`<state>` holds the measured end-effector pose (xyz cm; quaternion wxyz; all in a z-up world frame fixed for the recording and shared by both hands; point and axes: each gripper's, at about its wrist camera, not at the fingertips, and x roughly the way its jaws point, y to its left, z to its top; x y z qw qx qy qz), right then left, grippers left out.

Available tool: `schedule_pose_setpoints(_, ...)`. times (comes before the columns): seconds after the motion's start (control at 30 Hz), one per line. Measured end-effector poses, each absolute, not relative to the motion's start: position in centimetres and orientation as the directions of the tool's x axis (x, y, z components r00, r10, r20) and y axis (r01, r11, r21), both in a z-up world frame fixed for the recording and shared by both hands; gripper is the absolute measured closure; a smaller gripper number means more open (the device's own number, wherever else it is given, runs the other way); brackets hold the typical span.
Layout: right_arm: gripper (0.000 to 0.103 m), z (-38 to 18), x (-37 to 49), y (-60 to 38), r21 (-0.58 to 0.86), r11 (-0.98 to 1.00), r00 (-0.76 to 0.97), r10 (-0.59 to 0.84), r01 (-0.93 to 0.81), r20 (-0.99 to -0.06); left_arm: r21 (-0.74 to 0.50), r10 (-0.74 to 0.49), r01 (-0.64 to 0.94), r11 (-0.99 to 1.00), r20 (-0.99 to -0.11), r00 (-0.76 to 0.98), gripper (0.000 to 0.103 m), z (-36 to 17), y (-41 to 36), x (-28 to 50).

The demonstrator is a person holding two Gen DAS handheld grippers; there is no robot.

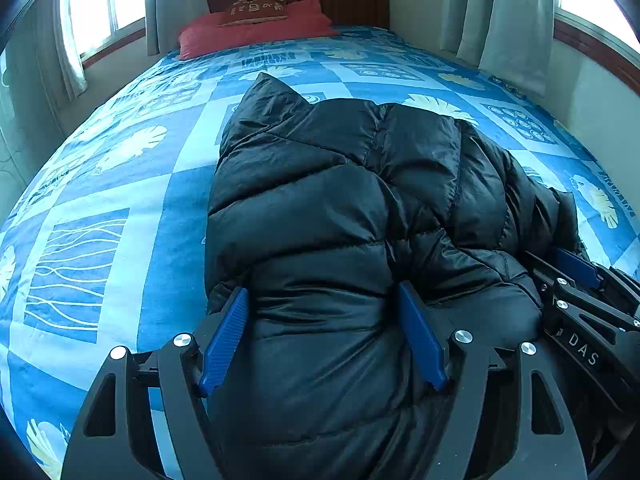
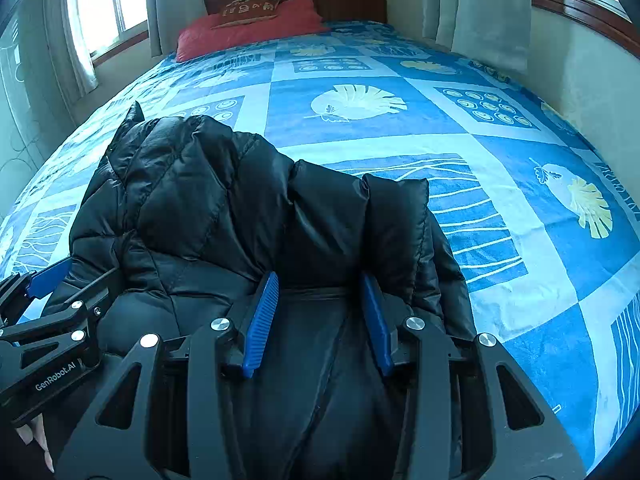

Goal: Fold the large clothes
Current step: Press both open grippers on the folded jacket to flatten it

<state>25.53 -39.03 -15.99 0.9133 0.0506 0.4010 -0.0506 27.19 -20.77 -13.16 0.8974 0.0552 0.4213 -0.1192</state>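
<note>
We've got both sets of blue fingers spread wide, left hand-held gripper (image 1: 324,334) and right hand-held gripper (image 2: 318,320) straddling the black puffer jacket (image 1: 340,200), bunched on the blue patterned bedspread (image 1: 120,184).

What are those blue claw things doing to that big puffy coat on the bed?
A person holds a gripper in each hand to fold a black puffer jacket lying on the blue patterned bed. The left gripper and the right gripper sit side by side at the jacket's near end, each with its blue fingers open around bunched fabric. A red pillow lies at the headboard end.
</note>
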Motion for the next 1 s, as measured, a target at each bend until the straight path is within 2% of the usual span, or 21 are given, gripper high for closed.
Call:
schedule_pose_setpoints(0.6,0.060,-13.6,24.1,-38.3,0.005,0.992,0.703,-0.084,0.124,-0.706,0.041,-0.147,0.271,0.962,-0.758,0.635,0.028,-10.9,-20.7,26.2)
schedule_pose_setpoints(0.77,0.045,-11.8,22.2,-39.1,0.074,0.988,0.734,-0.048,0.133,-0.678,-0.092,-0.201,0.208,0.974,-0.778,0.595,0.029,-9.5,-17.8,25.8)
schedule_pose_setpoints(0.9,0.041,-10.9,20.6,-40.2,0.116,0.980,0.752,-0.048,0.164,-0.658,-0.266,-0.263,0.080,0.961,-0.777,0.571,0.028,-9.6,-14.0,24.7)
schedule_pose_setpoints(1.0,0.039,-10.9,19.9,-41.4,0.159,0.967,0.747,-0.044,0.198,-0.664,-0.351,-0.295,0.006,0.937,-0.779,0.553,0.028,-10.4,-12.3,23.8)
